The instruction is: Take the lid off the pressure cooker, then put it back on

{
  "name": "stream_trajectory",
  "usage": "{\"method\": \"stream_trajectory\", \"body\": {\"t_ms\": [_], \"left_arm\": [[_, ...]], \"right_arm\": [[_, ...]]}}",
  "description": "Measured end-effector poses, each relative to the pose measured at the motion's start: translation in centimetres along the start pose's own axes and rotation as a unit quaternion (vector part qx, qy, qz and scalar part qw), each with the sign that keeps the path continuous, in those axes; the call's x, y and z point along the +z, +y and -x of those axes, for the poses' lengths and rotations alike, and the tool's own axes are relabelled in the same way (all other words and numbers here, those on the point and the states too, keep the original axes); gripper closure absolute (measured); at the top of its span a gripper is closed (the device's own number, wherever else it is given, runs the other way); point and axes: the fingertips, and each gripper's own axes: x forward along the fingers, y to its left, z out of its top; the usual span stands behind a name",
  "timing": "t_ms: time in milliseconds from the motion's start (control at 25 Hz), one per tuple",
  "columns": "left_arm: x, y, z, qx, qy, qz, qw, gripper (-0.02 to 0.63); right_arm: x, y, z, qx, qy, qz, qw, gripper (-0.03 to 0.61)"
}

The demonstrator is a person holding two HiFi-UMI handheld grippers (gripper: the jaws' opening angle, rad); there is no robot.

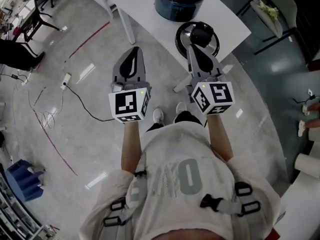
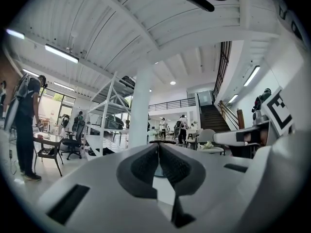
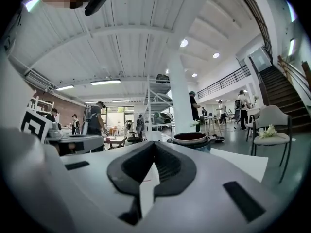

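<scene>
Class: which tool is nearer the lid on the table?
Right. In the head view the right tool overlaps the lid at its near edge; the left tool is over the floor, further left.

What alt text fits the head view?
Seen from above, a person holds the left gripper and right gripper, jaws shut and empty, pointing toward a white table. On it stands the open pressure cooker, with its lid lying beside it, at the right gripper's tip in the picture.
</scene>
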Motion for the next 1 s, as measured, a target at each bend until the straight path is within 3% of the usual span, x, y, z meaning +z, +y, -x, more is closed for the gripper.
{"method": "stream_trajectory", "body": {"t_ms": [200,400,640,720,760,800,840,880,1000], "left_arm": [[0.4,-2.3,-1.0,0.014,0.000,-0.026,0.9996,0.594],[0.4,-3.5,-2.3,0.014,-0.004,-0.009,0.9998,0.594],[0.7,-4.8,-3.9,-0.001,-0.005,-0.018,0.9998,0.592],[0.9,-5.4,-4.5,-0.017,-0.011,-0.016,0.9997,0.592],[1.1,-5.9,-4.8,-0.031,-0.013,-0.010,0.9994,0.589],[1.2,-6.4,-5.2,-0.051,-0.013,-0.003,0.9986,0.568],[1.2,-7.0,-5.8,-0.073,-0.010,0.003,0.9973,0.479],[1.2,-7.6,-6.4,-0.093,-0.006,0.005,0.9956,0.409],[0.5,-9.1,-8.5,-0.123,0.011,-0.019,0.9921,0.350]], "right_arm": [[0.0,-4.1,1.8,-0.021,-0.005,0.001,1.000,0.569],[-0.3,-6.2,2.1,-0.015,-0.008,-0.006,1.000,0.557],[0.0,-8.3,2.1,-0.018,-0.014,-0.018,1.000,0.519],[0.2,-8.9,2.0,-0.011,-0.016,-0.018,1.000,0.489],[0.3,-9.1,2.0,-0.003,-0.016,-0.016,1.000,0.430],[0.4,-9.3,1.9,0.005,-0.016,-0.014,1.000,0.365],[0.4,-9.6,1.8,0.011,-0.015,-0.013,1.000,0.309],[0.5,-10.0,1.7,0.012,-0.014,-0.012,1.000,0.288],[0.2,-11.8,1.1,0.005,-0.004,-0.009,1.000,0.255]]}}
